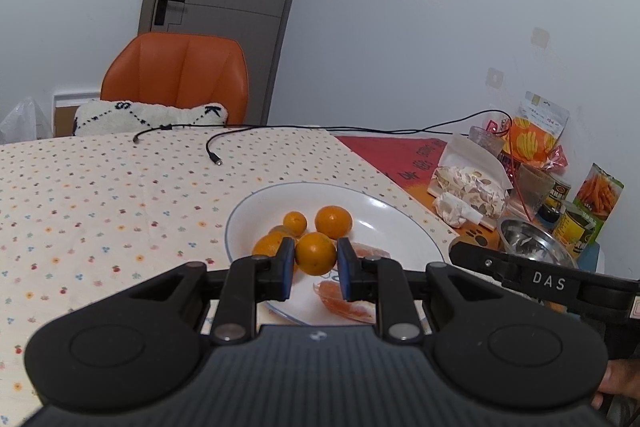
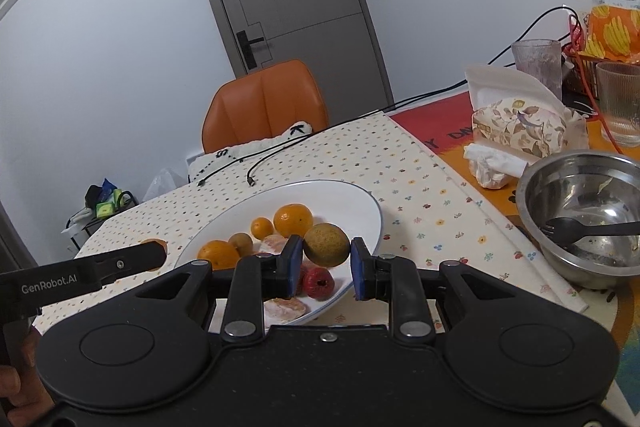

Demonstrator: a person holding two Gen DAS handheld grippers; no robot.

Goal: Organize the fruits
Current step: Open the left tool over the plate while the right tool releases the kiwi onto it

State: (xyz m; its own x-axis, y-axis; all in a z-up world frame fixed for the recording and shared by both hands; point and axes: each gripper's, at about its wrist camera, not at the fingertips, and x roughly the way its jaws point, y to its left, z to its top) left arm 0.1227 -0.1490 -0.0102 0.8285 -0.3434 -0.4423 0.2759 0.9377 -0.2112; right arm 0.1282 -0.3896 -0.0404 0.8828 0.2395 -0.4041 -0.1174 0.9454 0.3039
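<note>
A white plate (image 1: 240, 215) (image 2: 372, 211) on the dotted tablecloth holds several small oranges (image 1: 333, 222) (image 2: 293, 220), peeled segments (image 1: 346, 303) (image 2: 285, 308) and a red fruit (image 2: 318, 282). My left gripper (image 1: 315, 243) is shut on an orange (image 1: 316, 254), held over the plate's near side. In the right wrist view this gripper (image 2: 158, 253) shows at the left with the orange (image 2: 154, 242) at its tip. My right gripper (image 2: 326, 242) is shut on a greenish-brown round fruit (image 2: 326, 245) above the plate's near rim. From the left wrist view its finger (image 1: 456, 251) reaches the plate's right rim.
Right of the plate stand a steel bowl (image 2: 580, 227) (image 1: 532, 239) holding a black fork (image 2: 588, 229), a tissue box (image 2: 520, 127), ribbed glasses (image 2: 618, 103), cans (image 1: 576, 227) and snack bags (image 1: 536, 135). Black cables (image 1: 212, 147) lie across the far tablecloth. An orange chair (image 1: 176, 75) stands behind.
</note>
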